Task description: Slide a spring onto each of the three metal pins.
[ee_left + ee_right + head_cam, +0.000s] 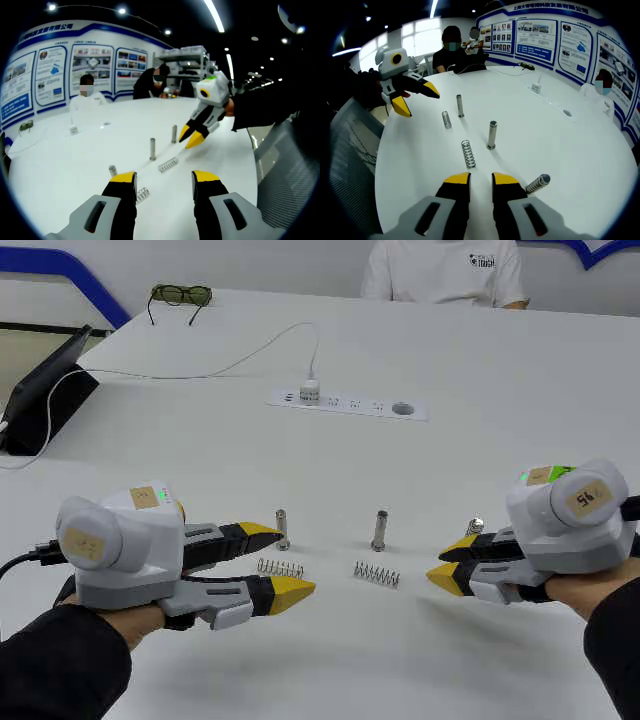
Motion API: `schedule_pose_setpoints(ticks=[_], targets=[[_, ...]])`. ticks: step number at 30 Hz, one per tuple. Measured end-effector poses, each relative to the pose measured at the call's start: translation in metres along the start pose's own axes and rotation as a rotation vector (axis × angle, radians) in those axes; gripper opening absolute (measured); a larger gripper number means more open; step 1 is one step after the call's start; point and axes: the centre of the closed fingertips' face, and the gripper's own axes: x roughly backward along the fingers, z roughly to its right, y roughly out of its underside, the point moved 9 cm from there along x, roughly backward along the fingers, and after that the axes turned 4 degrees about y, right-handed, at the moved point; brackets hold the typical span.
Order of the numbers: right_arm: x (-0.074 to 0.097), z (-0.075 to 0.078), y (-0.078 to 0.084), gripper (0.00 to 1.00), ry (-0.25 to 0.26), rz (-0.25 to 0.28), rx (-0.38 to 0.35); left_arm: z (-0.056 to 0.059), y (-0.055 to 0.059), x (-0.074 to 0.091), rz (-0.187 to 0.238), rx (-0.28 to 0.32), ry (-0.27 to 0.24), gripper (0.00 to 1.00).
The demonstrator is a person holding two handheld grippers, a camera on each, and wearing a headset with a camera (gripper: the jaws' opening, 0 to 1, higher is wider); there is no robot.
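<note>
Three metal pins, three springs, two tools

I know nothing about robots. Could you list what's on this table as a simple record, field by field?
Surface: white table
Bare pins: left pin and middle pin, both upright
Finished pin: third pin, spring already on it
Loose springs: left spring and middle spring, lying flat in front of the bare pins
Claws: left claw and right claw, both open and empty
Springs left to fit: two
</note>
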Motion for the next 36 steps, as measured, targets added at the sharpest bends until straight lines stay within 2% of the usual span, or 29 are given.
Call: schedule_pose_setpoints(ticks=[10, 20, 36], targets=[[-0.024, -0.007, -0.008, 0.18, -0.063, -0.012, 0.054, 0.001, 0.001, -0.002, -0.004, 0.001, 0.007, 0.45], [-0.040, -0.007, -0.005, 0.17, -0.097, -0.045, 0.076, 0.001, 0.002, -0.002, -0.007, 0.005, 0.009, 0.44], [-0.045, -0.008, -0.001, 0.12, -0.114, -0.058, 0.076, 0.002, 0.003, -0.004, -0.013, 0.001, 0.019, 0.44]])
